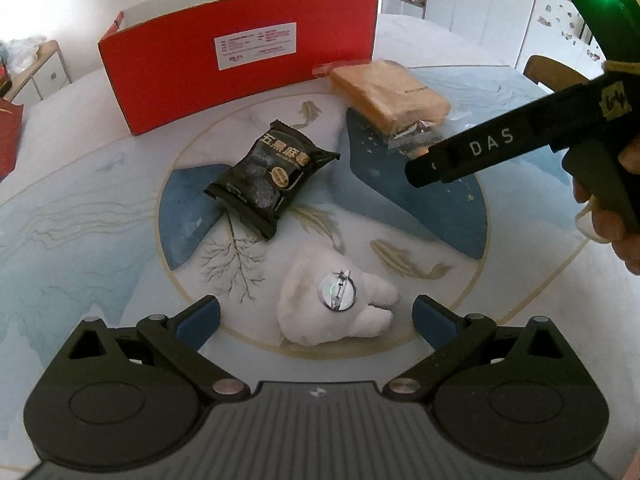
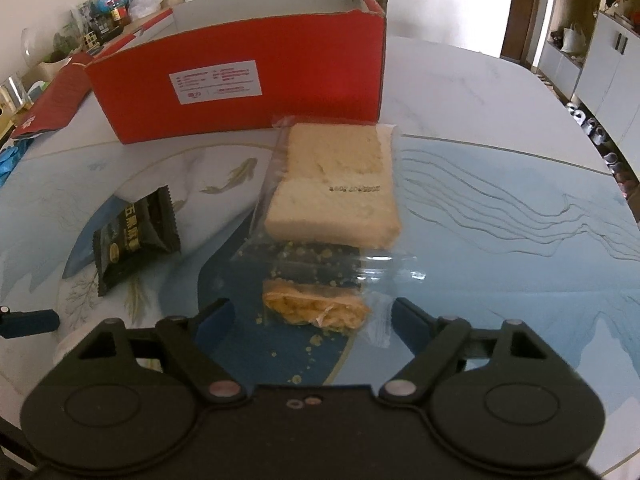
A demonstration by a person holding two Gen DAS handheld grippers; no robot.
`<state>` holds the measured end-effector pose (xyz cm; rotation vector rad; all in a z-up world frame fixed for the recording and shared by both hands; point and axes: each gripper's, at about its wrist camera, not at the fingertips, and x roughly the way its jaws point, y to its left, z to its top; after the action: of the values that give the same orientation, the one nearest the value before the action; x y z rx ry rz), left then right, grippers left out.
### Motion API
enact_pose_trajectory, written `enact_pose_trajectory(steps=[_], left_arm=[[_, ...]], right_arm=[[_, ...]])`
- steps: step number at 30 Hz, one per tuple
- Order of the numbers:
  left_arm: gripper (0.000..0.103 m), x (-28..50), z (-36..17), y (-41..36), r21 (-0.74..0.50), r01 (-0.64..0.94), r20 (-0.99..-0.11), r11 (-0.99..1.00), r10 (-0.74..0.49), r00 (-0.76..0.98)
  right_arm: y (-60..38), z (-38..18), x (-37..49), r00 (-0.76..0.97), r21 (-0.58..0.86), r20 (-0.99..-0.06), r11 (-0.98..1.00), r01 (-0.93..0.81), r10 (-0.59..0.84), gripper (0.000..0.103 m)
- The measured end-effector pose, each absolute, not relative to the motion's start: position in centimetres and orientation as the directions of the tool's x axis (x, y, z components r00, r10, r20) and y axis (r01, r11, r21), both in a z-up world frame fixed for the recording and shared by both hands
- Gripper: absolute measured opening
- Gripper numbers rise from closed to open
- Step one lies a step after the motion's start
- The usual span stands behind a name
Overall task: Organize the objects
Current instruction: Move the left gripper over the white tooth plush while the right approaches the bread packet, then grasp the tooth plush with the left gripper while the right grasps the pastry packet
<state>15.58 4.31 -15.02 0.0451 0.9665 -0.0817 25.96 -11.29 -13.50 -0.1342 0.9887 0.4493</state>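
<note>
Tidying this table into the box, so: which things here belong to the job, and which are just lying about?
Job: red box, black snack packet, wrapped bread, white plush badge, left gripper, right gripper.

Lying about: counter jars, shoes on floor, chair.

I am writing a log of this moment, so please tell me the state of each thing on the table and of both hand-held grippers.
Red box: upright, top open, inside hidden.
Black snack packet: sealed, flat on the table.
Bread bag: clear wrapper, lying flat, crumbs inside.
White plush toy: lying with its pin badge up.
Left hand-held gripper: open, around the toy, not touching.
Right hand-held gripper: open, at the bag's near end.
</note>
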Motion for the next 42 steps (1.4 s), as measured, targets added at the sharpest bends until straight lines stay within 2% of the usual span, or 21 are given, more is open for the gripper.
enact_pose_trajectory(steps=[7,10,17,27,42], left_arm=[[0.101,15.5,-15.0,4.7,-0.011,0.096,-0.814,0.995,-0.065,0.578],[0.095,15.5,-14.9,4.5,-0.003,0.105,-0.809,0.994,-0.064,0.584],[0.058,15.1,-14.4,4.2,-0.002,0.133,-0.793,0.991,-0.083,0.603],[0.054,14.4,-13.5,4.4,-0.028,0.116,-0.778,0.993,-0.095,0.622],[0.054,14.4,-8.9,5.1,-0.095,0.070,-0.737,0.993,-0.117,0.666]], right_arm=[[-11.5,-13.5,25.8,0.489,0.074,-0.823,0.909,-0.411,0.288,0.072],[-11.5,-13.4,25.7,0.494,0.057,-0.824,0.909,-0.413,0.276,0.067],[-11.7,-13.2,25.3,0.502,0.026,-0.825,0.905,-0.426,0.260,0.053],[-13.2,-12.3,23.1,0.495,0.083,-0.814,0.903,-0.421,0.306,0.050],[-14.4,-6.0,20.0,0.510,0.152,-0.752,0.862,-0.483,0.418,0.050]])
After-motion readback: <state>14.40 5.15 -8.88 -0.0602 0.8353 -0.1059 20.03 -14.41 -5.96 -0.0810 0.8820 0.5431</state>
